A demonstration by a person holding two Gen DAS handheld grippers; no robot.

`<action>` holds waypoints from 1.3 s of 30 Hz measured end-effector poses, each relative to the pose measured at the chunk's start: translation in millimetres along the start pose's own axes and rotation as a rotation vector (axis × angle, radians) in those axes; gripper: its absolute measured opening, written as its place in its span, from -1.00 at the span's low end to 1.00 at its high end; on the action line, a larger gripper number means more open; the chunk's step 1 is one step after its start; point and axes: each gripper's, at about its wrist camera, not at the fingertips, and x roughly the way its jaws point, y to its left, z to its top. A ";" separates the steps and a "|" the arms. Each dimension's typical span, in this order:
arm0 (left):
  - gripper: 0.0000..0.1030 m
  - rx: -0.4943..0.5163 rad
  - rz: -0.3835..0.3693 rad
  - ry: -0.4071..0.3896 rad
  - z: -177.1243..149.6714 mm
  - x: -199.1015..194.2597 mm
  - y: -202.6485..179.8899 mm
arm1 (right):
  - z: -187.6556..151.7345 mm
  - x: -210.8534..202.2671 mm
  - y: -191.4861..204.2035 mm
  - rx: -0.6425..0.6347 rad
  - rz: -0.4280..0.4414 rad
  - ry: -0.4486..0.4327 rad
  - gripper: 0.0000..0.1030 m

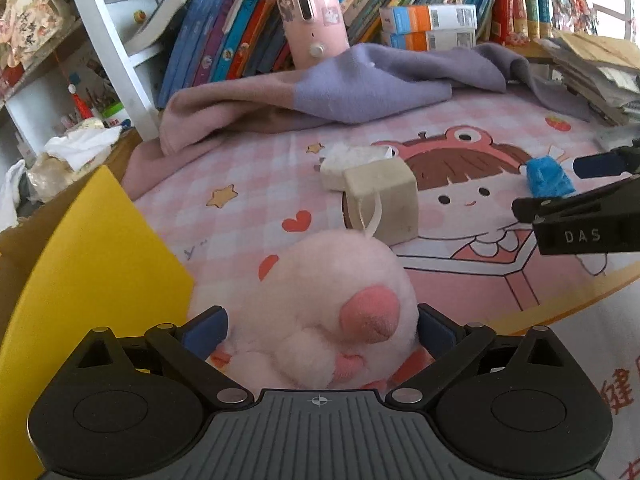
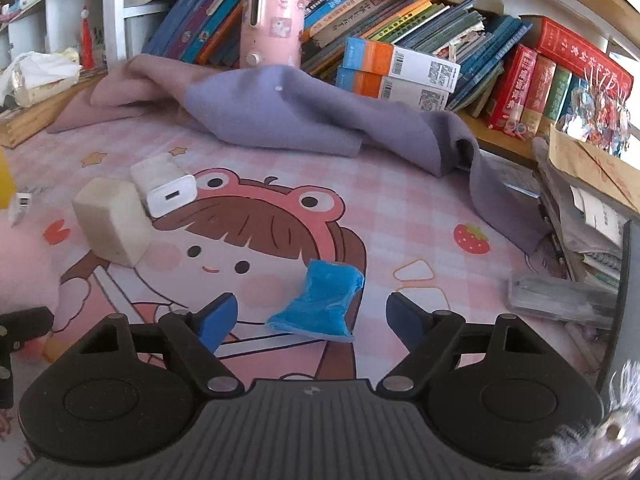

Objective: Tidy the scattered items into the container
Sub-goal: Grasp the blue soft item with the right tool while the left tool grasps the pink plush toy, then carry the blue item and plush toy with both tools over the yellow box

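Pink plush toy point(image 1: 320, 320) sits clamped in the left tool point(image 1: 320, 330).

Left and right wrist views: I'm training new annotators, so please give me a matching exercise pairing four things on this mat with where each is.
Things:
1. pink plush toy
2. blue packet
3. white charger
4. purple cloth

Places:
A. draped at the mat's back by the books
B. between the open right gripper's fingers, not gripped
C. held in the left gripper
D. against the beige cube

Pairs: 1-C, 2-B, 3-D, 4-A

Charger point(image 2: 170, 193) behind cube point(image 2: 114, 222) — touching
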 end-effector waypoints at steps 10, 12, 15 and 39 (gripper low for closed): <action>0.52 -0.002 -0.054 -0.006 0.6 -5.1 2.2 | -2.1 2.5 -6.6 0.054 0.060 -0.029 -0.44; 0.51 -0.012 -0.075 -0.004 0.4 -9.6 2.9 | -1.5 -1.6 -8.9 0.075 0.073 -0.030 -0.46; 0.50 -0.017 -0.107 -0.009 -1.5 -18.3 1.3 | 0.8 -13.2 -11.5 0.089 0.082 -0.048 -0.46; 0.51 -0.005 -0.304 -0.119 -31.6 -132.1 18.4 | -22.9 -152.3 14.8 0.093 0.135 -0.060 -0.46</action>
